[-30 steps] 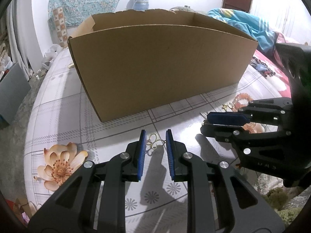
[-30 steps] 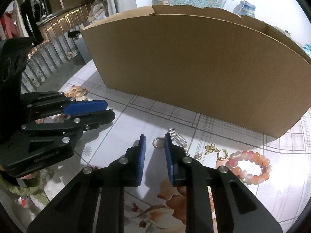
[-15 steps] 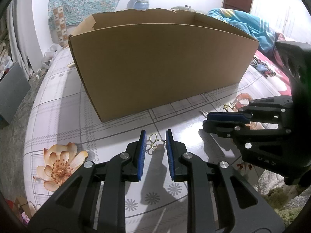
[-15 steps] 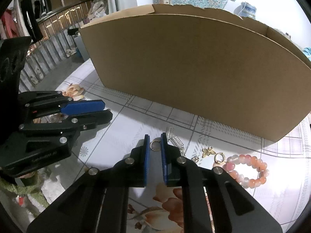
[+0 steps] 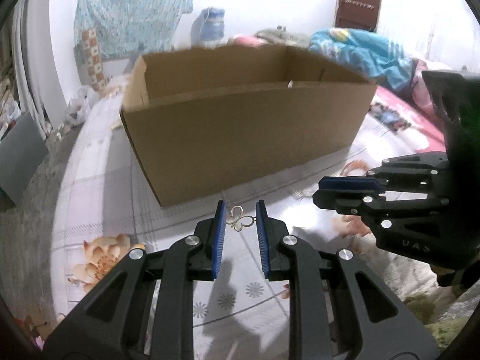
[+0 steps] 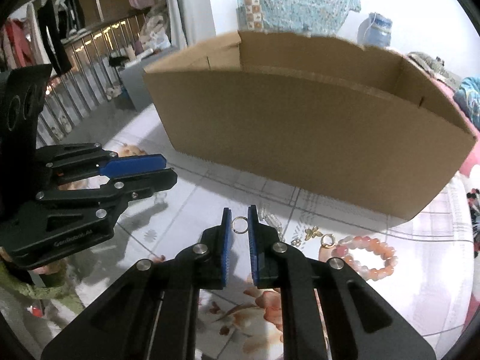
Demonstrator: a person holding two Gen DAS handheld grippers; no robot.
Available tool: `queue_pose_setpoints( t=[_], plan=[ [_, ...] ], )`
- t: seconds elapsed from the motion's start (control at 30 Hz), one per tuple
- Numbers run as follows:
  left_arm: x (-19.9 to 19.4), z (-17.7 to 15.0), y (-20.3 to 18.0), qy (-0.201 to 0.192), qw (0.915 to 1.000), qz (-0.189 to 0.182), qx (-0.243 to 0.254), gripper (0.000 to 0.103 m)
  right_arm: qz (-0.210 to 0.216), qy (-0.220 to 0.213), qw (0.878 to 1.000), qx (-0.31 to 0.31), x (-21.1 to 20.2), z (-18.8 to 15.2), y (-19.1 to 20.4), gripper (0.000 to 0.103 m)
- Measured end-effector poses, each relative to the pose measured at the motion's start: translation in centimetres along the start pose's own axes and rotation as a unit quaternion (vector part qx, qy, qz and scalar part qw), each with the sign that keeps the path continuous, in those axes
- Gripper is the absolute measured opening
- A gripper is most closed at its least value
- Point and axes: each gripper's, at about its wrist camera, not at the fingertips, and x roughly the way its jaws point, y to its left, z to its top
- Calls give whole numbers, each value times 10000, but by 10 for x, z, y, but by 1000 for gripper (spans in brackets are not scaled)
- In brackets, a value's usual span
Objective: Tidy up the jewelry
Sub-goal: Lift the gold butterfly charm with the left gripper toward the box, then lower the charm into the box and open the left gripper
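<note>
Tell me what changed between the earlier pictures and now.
Right tongs have just been closing and now pinch the small ring. Both tongs rose, lifting it and the gold butterfly charm in the left tongs. The cardboard box and bead bracelet stayed put.

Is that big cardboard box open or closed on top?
Open: the box has no lid or folded flaps over it, and both views show its inner walls.

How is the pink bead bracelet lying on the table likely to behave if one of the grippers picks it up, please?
The bead bracelet would probably sag and lose its loop shape, being separate round beads on a string. Its glossy beads look slippery, so flat pads may slide off. Pushed along the smooth table, it would likely skid or roll.
</note>
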Motion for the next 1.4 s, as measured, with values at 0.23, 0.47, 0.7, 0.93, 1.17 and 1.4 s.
queue_pose_setpoints(
  t=[0.23,0.47,0.7,0.93,1.17,1.4],
  plan=[
    [-42,48,-5,-757,9967,-201,210,19,74,-873,9961,-110,-57,39,-10,11],
    [4,127,4,-239,9976,-629,146,19,547,-517,9967,307,-38,106,-60,11],
    [98,164,13,1052,9912,-769,-243,19,738,761,9902,904,41,142,-114,11],
    [121,168,14,1421,9862,-717,-448,25,725,911,9875,1067,60,148,-130,12],
    [117,173,17,1299,9879,-619,-588,27,695,669,9887,1151,47,148,-140,13],
    [95,175,16,1013,9919,-531,-549,27,613,257,9903,1216,17,148,-144,26]
  ],
)
